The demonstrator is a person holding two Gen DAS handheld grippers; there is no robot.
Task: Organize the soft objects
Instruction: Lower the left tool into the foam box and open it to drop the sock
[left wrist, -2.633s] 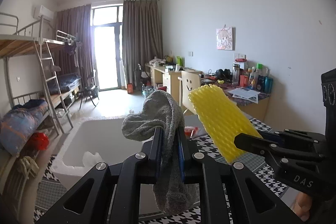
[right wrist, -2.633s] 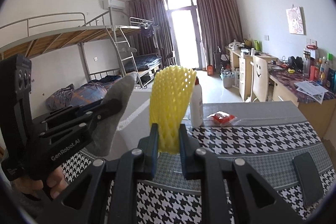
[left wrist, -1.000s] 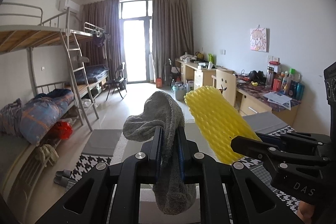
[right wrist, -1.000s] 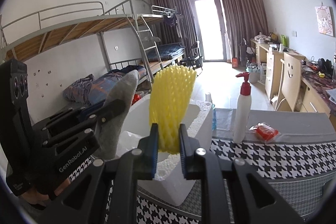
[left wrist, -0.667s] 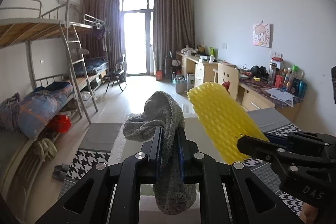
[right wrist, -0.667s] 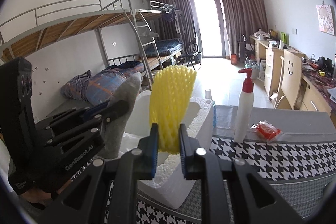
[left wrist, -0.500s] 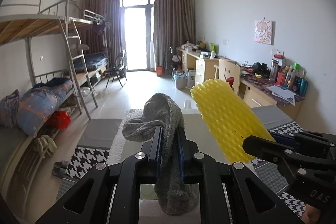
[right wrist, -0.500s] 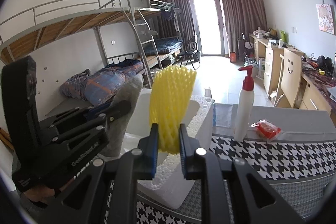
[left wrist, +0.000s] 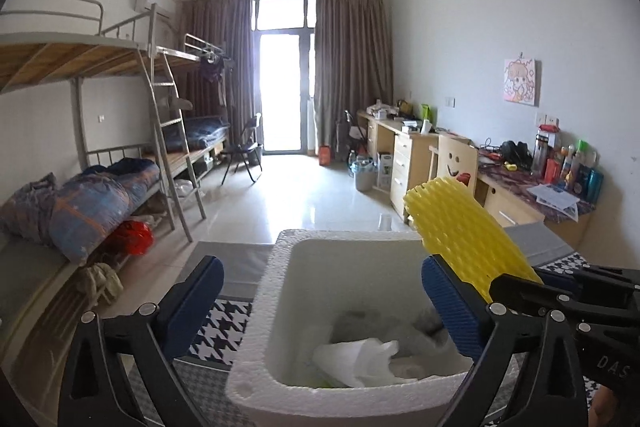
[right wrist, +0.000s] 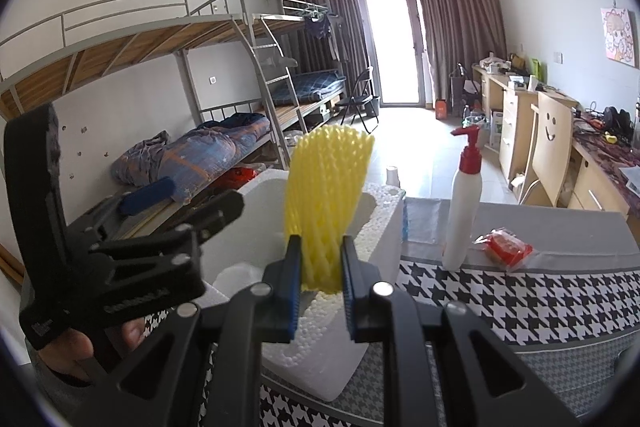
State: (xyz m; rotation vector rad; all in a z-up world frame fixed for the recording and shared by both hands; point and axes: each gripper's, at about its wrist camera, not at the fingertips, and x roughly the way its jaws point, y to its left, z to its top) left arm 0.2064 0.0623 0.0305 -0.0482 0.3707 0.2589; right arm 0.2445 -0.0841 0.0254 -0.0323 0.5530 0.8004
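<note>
Left fingers (left wrist: pixel 324 291) just sprung apart, empty, over one foam box (left wrist: pixel 256 379); right fingers (right wrist: pixel 319 281) clamped on one yellow foam net (right wrist: pixel 326 187).

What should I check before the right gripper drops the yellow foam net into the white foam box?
1. Left gripper open and empty, jaws just opened: ok.
2. Grey sock landed in the foam box: cannot tell; a grey blur sits near the right blue pad.
3. Right gripper clamped on the yellow foam net: ok.
4. Net over the box opening: cannot tell; the right wrist view shows it above the near rim.
5. Room left in the box beside the white plastic bag: ok.
6. Pump bottle and red packet stand apart from the box: ok.
</note>
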